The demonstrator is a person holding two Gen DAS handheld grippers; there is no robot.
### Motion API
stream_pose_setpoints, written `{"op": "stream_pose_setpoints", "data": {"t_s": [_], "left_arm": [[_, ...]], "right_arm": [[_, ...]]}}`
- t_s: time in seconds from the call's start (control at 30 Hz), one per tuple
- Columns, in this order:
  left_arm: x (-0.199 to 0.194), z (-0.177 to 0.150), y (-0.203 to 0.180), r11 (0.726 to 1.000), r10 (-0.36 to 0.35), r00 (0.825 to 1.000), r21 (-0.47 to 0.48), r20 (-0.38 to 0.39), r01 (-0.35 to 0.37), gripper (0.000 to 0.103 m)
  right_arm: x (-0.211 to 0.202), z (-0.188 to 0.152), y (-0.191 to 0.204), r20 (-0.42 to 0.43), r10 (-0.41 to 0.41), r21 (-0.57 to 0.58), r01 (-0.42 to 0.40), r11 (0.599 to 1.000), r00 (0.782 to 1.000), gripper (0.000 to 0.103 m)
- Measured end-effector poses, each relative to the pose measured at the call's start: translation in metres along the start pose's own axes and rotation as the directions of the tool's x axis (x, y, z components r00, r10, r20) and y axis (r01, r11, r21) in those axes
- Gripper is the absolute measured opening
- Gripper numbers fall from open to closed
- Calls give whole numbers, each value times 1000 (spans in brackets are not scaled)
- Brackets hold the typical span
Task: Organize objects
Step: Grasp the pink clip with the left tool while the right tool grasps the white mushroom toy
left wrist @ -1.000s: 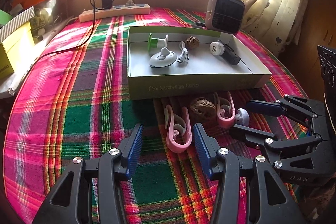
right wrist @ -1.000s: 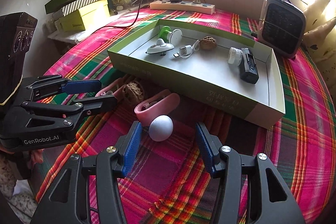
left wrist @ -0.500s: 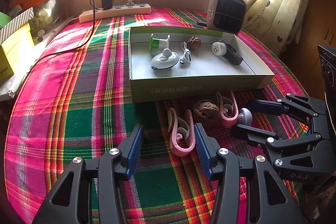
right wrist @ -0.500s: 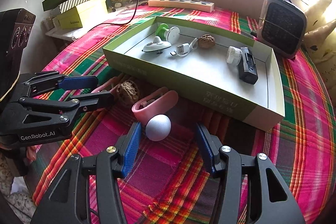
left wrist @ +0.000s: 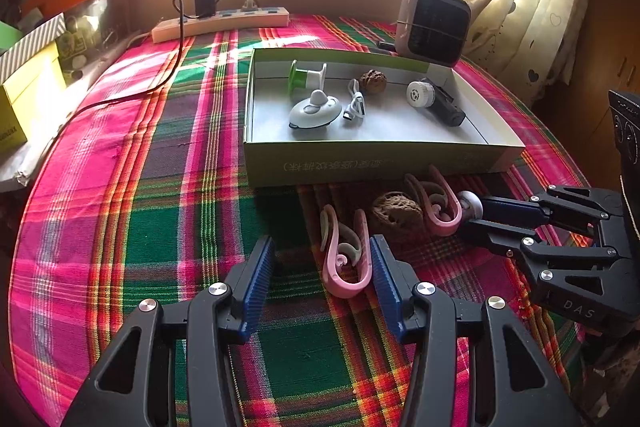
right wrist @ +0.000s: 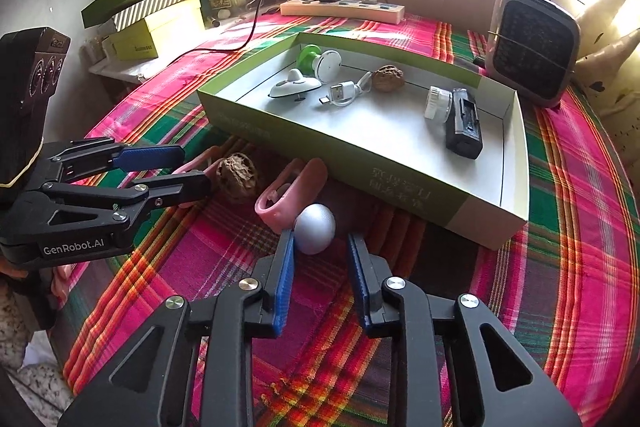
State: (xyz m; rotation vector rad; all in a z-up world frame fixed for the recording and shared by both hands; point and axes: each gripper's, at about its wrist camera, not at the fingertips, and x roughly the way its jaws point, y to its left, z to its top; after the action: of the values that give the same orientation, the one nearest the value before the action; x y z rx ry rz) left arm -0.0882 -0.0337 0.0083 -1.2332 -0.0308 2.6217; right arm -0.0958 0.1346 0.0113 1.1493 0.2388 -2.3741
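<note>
A silver ball (right wrist: 314,229) lies on the plaid cloth in front of the green box (right wrist: 340,151). My right gripper (right wrist: 318,241) is closing with the ball between its fingertips. The left pad touches the ball and a thin gap shows at the right pad. A pink clip (right wrist: 292,191) leans against the ball, and a walnut (right wrist: 238,173) lies left of it. My left gripper (left wrist: 320,247) stands open over a second pink clip (left wrist: 346,255), which lies close to its right finger. Seen from the left wrist, the right gripper (left wrist: 472,217) points at the ball (left wrist: 470,203).
The box holds a green-and-white spool (left wrist: 308,77), a white lid (left wrist: 316,111), a USB cable (left wrist: 354,105), a walnut (left wrist: 373,81) and a black device with a white cap (left wrist: 436,101). A small heater (left wrist: 434,23) and a power strip (left wrist: 220,23) stand behind; stacked boxes (right wrist: 156,15) sit left.
The right gripper's jaws have narrowed around the silver ball. The left gripper has kept its width and its place over the pink clip.
</note>
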Motion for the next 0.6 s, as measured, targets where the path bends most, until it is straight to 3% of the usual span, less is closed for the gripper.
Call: {"op": "stream_pose_setpoints", "data": {"t_s": [0.13,0.47,0.6], "left_arm": [[0,0,0,1000,-1,1000,-1,0,1,48],[0,1,0,1000,-1,1000,-1,0,1,48],[0,1,0,1000,-1,1000,-1,0,1,48]], "right_arm": [[-2,-2,-1,-1,-6,-6,6,1000,1000,19],[-10,-8,-12,8,-97,31,97,995,995,18],[-17,-7,-19,38,-50,83,46,995,998,18]]}}
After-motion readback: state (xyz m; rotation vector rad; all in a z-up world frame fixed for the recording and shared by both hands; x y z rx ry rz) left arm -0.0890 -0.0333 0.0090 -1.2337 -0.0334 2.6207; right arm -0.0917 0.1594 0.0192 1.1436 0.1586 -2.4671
